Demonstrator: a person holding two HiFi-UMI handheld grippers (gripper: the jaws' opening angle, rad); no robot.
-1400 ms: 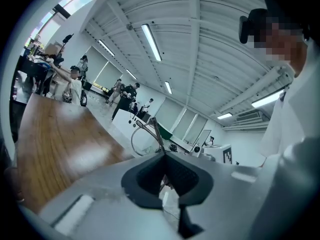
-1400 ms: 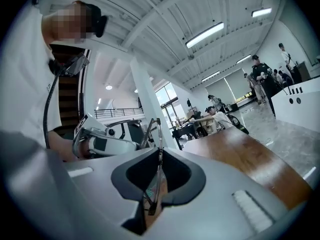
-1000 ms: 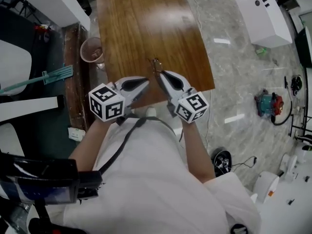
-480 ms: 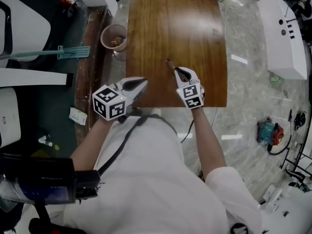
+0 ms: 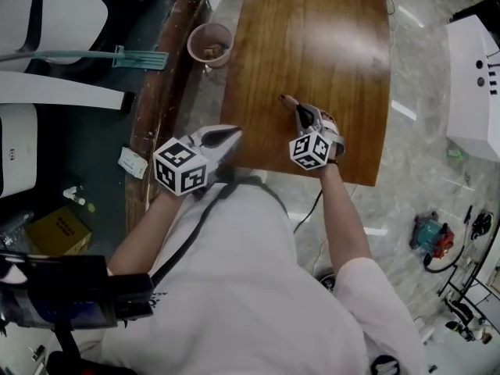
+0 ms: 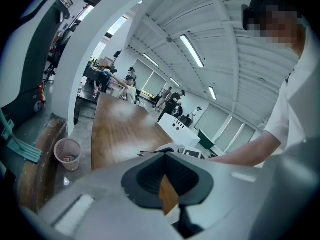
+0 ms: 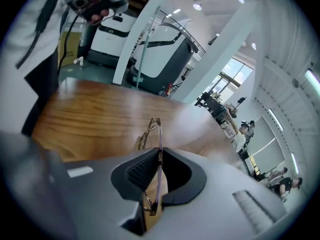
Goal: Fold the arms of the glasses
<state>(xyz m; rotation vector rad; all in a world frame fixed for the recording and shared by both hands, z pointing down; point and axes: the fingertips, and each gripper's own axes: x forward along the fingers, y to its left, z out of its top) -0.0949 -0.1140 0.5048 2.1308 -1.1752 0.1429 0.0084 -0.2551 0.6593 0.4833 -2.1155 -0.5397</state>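
A thin-rimmed pair of glasses (image 7: 152, 129) sticks out in front of my right gripper (image 7: 159, 153). That gripper is shut on the frame, with one rim pinched between its ribbed pads. From the head view the glasses (image 5: 287, 99) hang just over the near part of the wooden table (image 5: 312, 37), held by the right gripper (image 5: 296, 108). My left gripper (image 5: 234, 133) hovers at the table's near left corner, apart from the glasses. Its jaws are shut with nothing between them (image 6: 166, 155). In the left gripper view the glasses (image 6: 150, 153) show as a thin line just past the jaws.
A pink wastebasket (image 5: 211, 44) stands on the floor by the table's left edge, also seen in the left gripper view (image 6: 66, 154). A teal broom (image 5: 117, 55) lies farther left. A white cabinet (image 5: 473, 76) stands to the right. A cardboard box (image 5: 58, 229) sits on the floor at lower left.
My right gripper has rolled over and sunk toward the table with the glasses in it. My left gripper has drawn away from the glasses, so the gap between the two grippers has widened.
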